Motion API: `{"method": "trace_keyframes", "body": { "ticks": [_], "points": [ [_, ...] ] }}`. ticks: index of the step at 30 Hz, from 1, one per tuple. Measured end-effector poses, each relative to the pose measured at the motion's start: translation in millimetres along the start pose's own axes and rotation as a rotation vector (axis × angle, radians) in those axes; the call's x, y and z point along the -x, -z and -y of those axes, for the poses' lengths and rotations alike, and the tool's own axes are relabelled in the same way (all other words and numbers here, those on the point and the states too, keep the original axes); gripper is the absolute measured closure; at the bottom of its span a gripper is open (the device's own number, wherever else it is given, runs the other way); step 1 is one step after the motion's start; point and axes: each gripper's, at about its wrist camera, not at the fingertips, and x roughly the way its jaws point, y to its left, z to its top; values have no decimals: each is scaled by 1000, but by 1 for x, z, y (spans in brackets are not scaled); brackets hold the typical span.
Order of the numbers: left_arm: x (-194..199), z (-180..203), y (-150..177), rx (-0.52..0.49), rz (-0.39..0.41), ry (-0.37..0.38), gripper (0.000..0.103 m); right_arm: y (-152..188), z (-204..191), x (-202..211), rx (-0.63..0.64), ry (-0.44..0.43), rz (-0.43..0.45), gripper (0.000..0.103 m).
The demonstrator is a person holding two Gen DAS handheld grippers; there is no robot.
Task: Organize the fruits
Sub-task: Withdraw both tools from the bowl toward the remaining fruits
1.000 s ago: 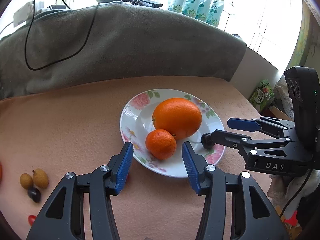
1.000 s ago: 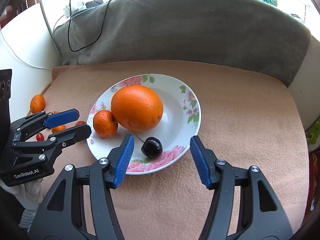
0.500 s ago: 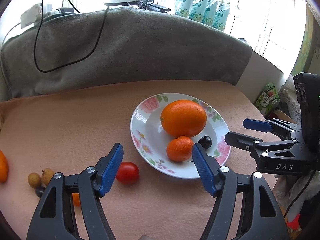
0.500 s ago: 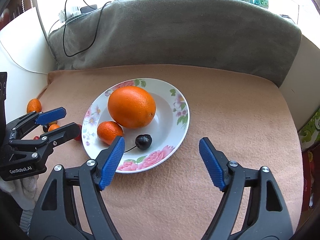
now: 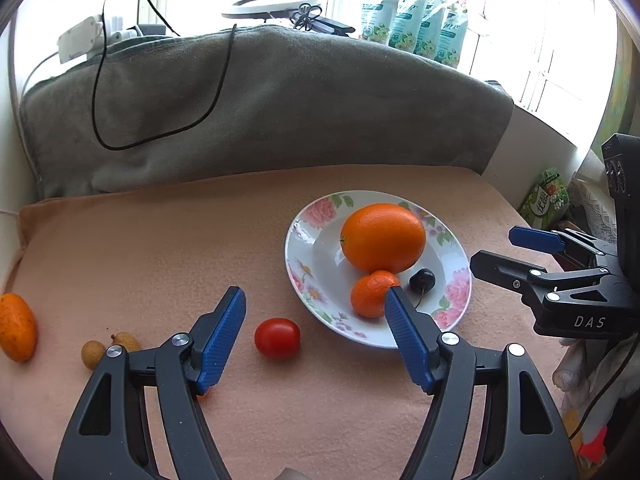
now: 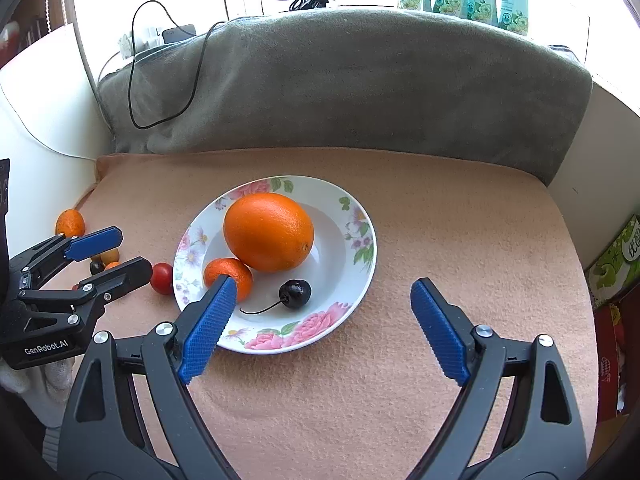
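Observation:
A floral plate on the peach cloth holds a big orange, a small mandarin and a dark cherry. A red tomato lies left of the plate. Further left are two longans and a small orange fruit. My left gripper hovers open near the tomato, holding nothing. My right gripper sits at the plate's near right; its jaws are opening, with nothing held between them.
A grey cushion with a black cable draped over it walls off the back. Pouches stand on the windowsill. A green box sits beyond the cloth's right edge. Bare cloth lies to the right of the plate.
Both grippers have backed away from the plate and spread their jaws wider. The mandarin and cherry stay on the plate. The tomato has come into the left wrist view.

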Motion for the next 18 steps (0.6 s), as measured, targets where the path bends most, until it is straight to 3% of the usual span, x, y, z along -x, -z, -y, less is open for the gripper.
{"method": "trace_keyframes", "body": {
  "ticks": [9,18],
  "points": [
    [24,-14,1,4,42,-49,31,-4,-16,8,6,-34,27,12],
    [54,-55,9,49,77,-108,31,-7,-42,12,46,-81,70,12]
  ]
}}
